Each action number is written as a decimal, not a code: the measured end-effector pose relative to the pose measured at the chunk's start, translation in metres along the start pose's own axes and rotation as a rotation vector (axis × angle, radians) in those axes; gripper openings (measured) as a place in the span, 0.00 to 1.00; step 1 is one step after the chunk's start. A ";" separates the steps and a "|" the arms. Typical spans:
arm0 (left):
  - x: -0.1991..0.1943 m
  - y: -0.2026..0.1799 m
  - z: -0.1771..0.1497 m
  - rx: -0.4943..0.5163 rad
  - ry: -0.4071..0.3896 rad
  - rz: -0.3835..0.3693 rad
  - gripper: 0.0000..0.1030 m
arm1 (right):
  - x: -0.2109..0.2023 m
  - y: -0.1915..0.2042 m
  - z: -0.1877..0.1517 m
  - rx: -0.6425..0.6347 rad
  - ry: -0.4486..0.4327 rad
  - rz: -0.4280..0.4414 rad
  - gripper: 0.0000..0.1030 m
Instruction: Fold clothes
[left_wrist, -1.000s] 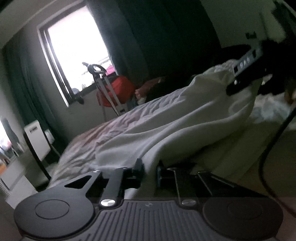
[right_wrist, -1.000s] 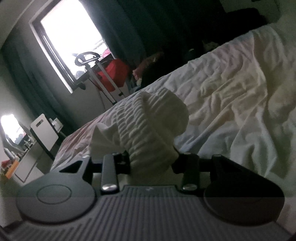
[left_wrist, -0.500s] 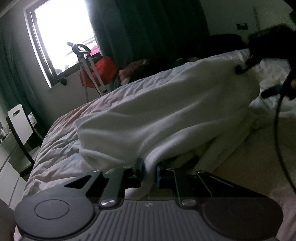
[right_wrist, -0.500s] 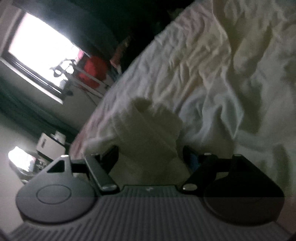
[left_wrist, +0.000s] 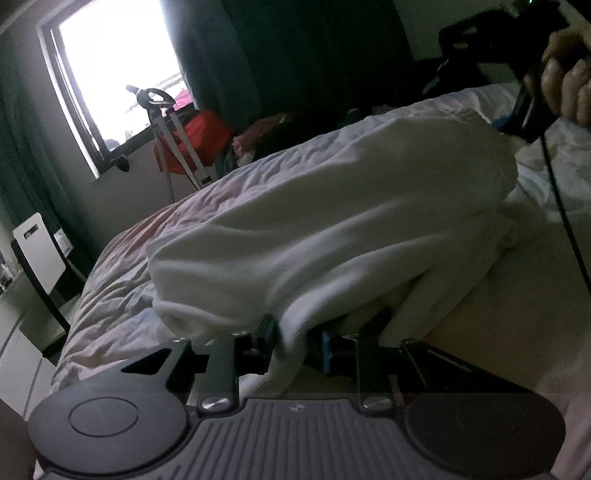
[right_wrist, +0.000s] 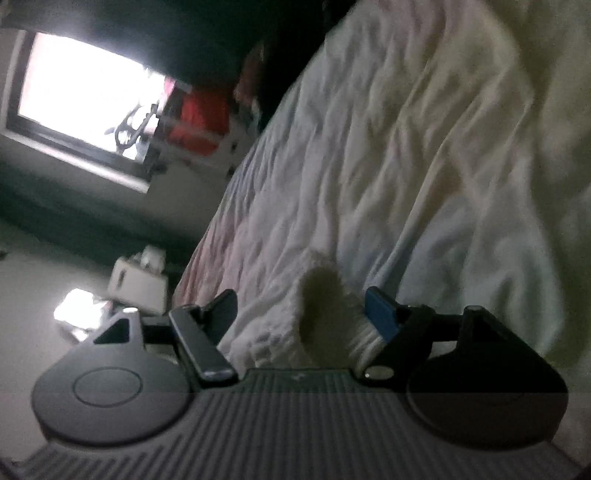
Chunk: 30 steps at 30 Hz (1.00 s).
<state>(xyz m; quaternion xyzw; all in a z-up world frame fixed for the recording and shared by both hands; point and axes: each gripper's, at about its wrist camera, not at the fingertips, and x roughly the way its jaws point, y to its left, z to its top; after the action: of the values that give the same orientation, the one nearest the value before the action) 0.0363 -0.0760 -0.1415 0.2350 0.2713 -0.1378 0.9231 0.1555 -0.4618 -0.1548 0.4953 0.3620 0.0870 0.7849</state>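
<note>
A white knit garment (left_wrist: 332, 221) lies in a long folded heap across the bed (left_wrist: 122, 295). My left gripper (left_wrist: 295, 332) is at its near edge. Its jaws are opening, and a hanging fold of the cloth sits between them with a dark gap on the blue-pad side. My right gripper (right_wrist: 299, 299) is tilted and stands open wide; a ribbed end of the garment (right_wrist: 321, 314) rests loosely between its fingers, against the blue pad (right_wrist: 380, 314). In the left wrist view a hand (left_wrist: 569, 88) holds that right gripper beyond the garment's far end.
The wrinkled pale sheet (right_wrist: 388, 147) covers the bed. A bright window (left_wrist: 110, 74) with dark curtains (left_wrist: 295, 55) is at the back, with a stand and a red item (left_wrist: 203, 129) below it. A white chair (left_wrist: 40, 243) stands left. A black cable (left_wrist: 561, 206) hangs at right.
The right gripper opened off the ribbed cloth, rolled and drew back. The garment's far end dropped onto the bed. The left jaws widened a little around the fold.
</note>
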 end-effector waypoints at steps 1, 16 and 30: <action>0.001 0.001 0.001 -0.009 0.002 -0.003 0.25 | 0.012 -0.001 0.003 0.000 0.059 0.036 0.76; 0.005 0.013 0.008 -0.103 0.018 -0.019 0.27 | -0.024 -0.006 -0.009 -0.065 0.003 0.112 0.76; 0.002 0.011 0.006 -0.100 -0.008 -0.009 0.21 | 0.041 0.055 -0.003 -0.278 -0.010 0.142 0.20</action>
<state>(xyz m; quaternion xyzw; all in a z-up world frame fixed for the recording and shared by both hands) 0.0447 -0.0704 -0.1344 0.1868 0.2752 -0.1290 0.9342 0.1954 -0.4120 -0.1295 0.4066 0.3068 0.1890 0.8395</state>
